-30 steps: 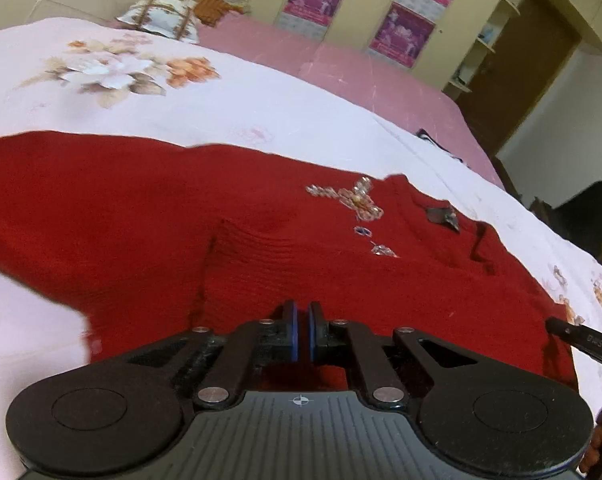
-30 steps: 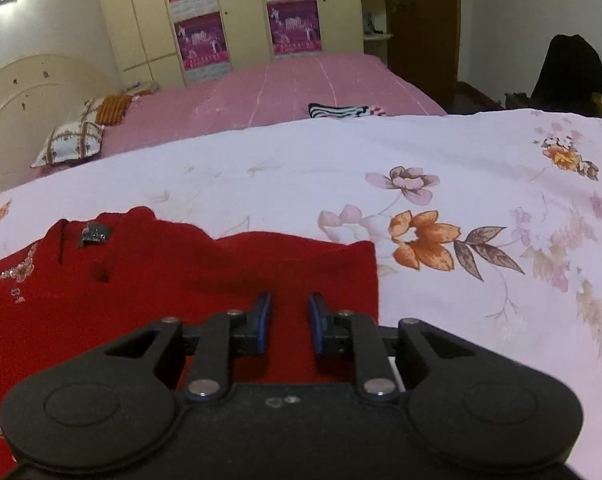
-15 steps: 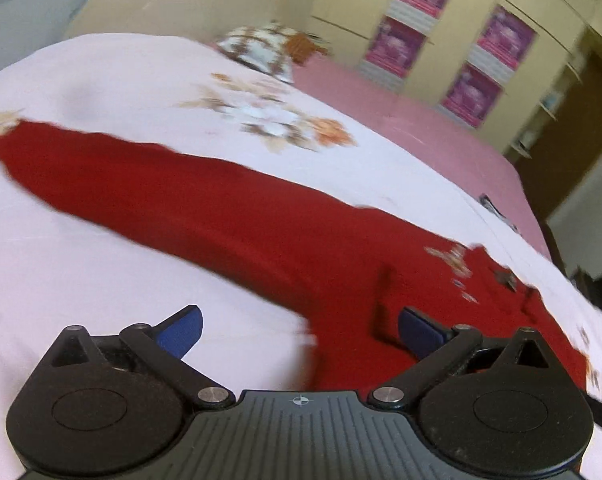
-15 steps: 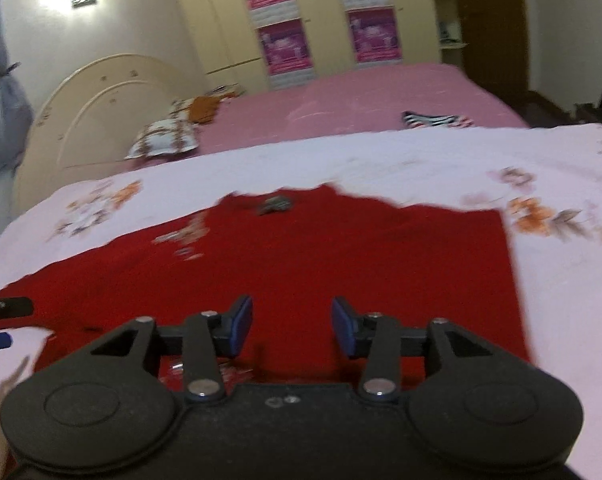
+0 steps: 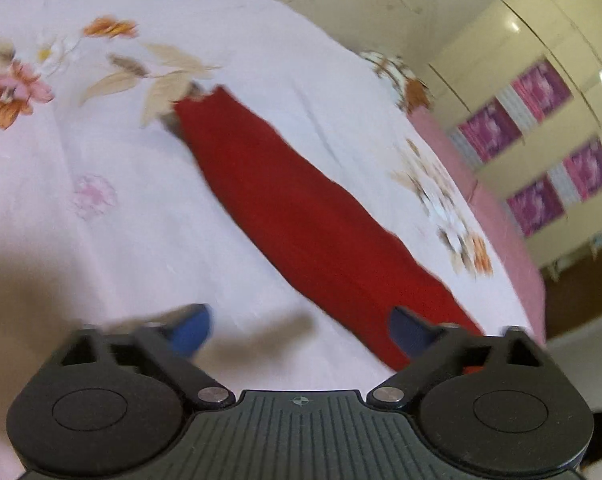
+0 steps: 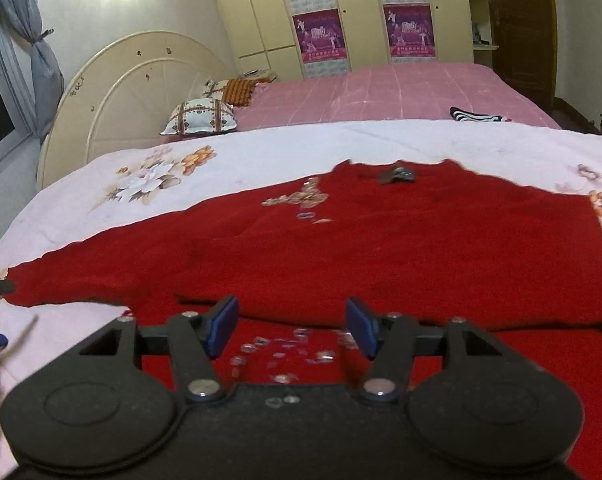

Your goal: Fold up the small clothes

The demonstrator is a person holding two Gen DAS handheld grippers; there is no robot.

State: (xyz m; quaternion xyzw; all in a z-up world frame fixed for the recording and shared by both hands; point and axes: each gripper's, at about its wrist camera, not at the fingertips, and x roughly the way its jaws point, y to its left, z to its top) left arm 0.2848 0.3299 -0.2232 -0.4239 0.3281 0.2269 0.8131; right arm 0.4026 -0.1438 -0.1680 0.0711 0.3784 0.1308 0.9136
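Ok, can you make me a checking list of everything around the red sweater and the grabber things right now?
Surface: white floral bedsheet, spread over a pink bed.
Job's things: red sweater lying flat, sequin trim and neck label facing up; its left sleeve stretched out straight.
Clutter: striped black-and-white cloth on the pink bed; pillows by the headboard.
Grippers: left gripper open, empty, beside the sleeve; right gripper open, empty, over the sweater's lower part.
Cables: nothing seen.
Surroundings: wardrobe with purple posters, brown door, curtain at a window.
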